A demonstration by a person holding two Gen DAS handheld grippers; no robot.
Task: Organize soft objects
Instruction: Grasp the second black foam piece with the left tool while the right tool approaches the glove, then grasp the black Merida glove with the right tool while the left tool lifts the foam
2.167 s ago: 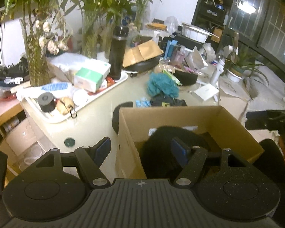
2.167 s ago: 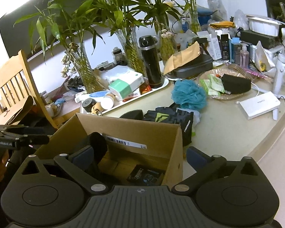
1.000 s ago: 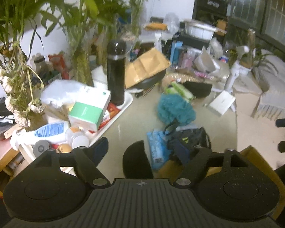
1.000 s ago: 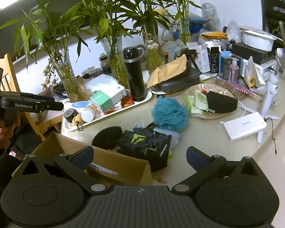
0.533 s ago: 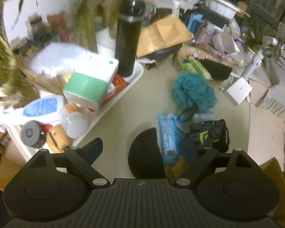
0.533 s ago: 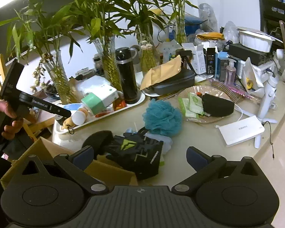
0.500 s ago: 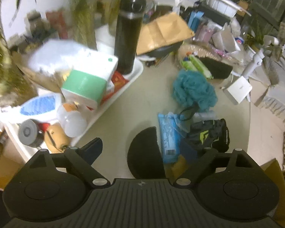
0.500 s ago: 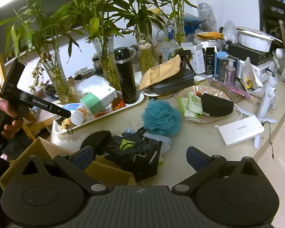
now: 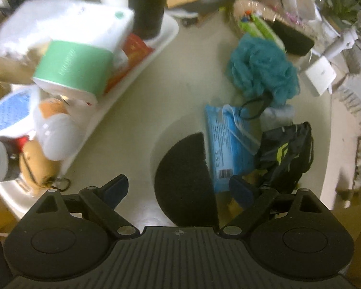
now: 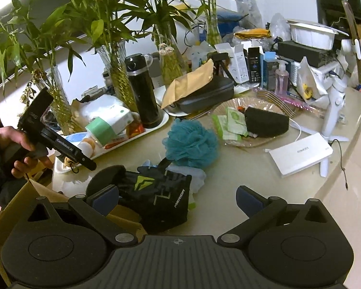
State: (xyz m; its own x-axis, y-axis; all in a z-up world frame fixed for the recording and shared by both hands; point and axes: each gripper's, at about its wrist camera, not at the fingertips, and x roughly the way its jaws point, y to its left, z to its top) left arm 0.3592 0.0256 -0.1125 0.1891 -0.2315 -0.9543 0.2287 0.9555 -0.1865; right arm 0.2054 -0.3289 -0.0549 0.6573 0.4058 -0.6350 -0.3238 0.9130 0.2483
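Two grippers are in play, and the left gripper point(image 9: 178, 187) is the one that has changed most: a moment ago it looked level across the cluttered table from over the cardboard box point(image 10: 14, 207), and now it has tipped steeply down and dropped toward the black half-round foam pad point(image 9: 185, 178) lying flat on the tabletop. Its jaws are spread wide with nothing between the pads, straddling the near part of the foam pad without touching it. That suggests the box drop is finished and this pad is the next soft item to collect. Just beside the pad lie a blue wet-wipes pack point(image 9: 225, 142), a black glove with a green mark point(image 9: 286, 159) and a teal bath pouf point(image 9: 262, 69), all on the table outside the box. The right gripper point(image 10: 178, 197) is also spread and empty, hovering above the glove at the box's edge.
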